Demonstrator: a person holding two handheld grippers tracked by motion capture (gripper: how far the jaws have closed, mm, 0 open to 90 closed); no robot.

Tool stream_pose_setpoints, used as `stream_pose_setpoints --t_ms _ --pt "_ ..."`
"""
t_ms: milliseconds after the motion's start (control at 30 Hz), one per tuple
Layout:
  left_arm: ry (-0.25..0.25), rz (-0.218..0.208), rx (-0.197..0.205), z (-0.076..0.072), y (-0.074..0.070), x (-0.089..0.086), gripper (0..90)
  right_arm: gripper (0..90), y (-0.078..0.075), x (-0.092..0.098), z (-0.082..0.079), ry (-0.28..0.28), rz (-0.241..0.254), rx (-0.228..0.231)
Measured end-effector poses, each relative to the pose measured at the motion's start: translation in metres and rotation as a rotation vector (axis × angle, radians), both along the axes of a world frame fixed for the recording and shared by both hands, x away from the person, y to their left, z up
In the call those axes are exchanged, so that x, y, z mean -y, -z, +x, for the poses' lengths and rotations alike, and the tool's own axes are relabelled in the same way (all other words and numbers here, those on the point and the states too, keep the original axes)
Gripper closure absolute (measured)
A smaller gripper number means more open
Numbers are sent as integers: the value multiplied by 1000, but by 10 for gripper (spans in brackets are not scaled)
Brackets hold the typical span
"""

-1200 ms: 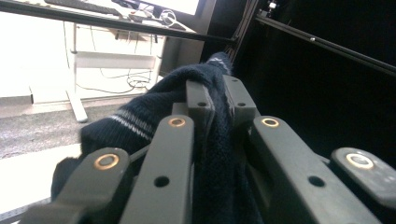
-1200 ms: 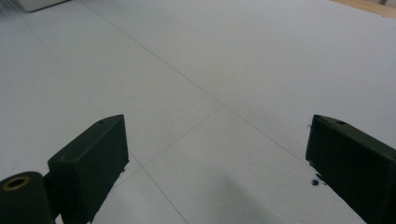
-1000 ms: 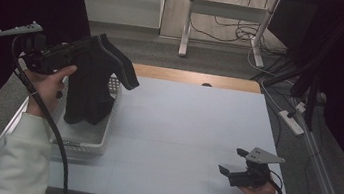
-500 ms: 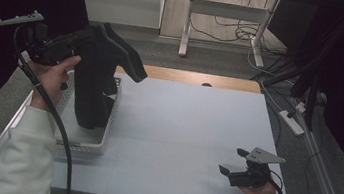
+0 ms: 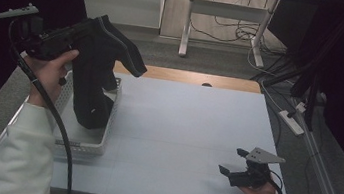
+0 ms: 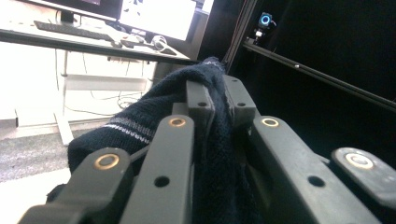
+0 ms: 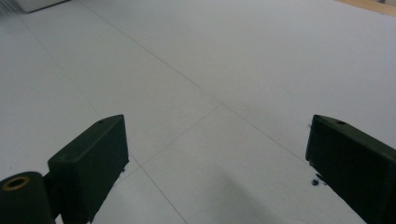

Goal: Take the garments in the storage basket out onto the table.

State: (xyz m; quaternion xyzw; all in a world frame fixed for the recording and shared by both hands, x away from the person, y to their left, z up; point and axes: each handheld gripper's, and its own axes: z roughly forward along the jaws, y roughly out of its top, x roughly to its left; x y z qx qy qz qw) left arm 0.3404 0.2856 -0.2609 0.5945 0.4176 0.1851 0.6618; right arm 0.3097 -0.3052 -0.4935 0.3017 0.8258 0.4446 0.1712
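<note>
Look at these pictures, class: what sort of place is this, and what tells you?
Probably a lab or office workroom set up for recording. A pale table sits between dark curtains, loose cables lie on the floor beyond, and monitors with a keyboard stand on a desk.

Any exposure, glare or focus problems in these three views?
High view: evenly lit table, dark surroundings, sharp. Left gripper view: the window and desk behind are blown out white, the right side nearly black; the dark knit garment and the left hand-held gripper are slightly soft. Right gripper view: even light, no glare, right hand-held gripper a little blurred.
</note>
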Motion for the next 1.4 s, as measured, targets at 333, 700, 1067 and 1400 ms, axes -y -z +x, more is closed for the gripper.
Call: stream_pose_setpoints --t_ms 333,700,1067,1400 --pt "3 -16 24 0 -12 4 828 57 0 1 0 0 -1 0" --pt "40 -11 76 -1 -40 23 828 57 1 1 1 1 -2 -3" --pt "67 -8 103 -1 -55 42 828 57 0 2 1 -2 -4 -5" --pt "77 -4 136 -6 -74 50 829 57 1 1 1 4 0 -2"
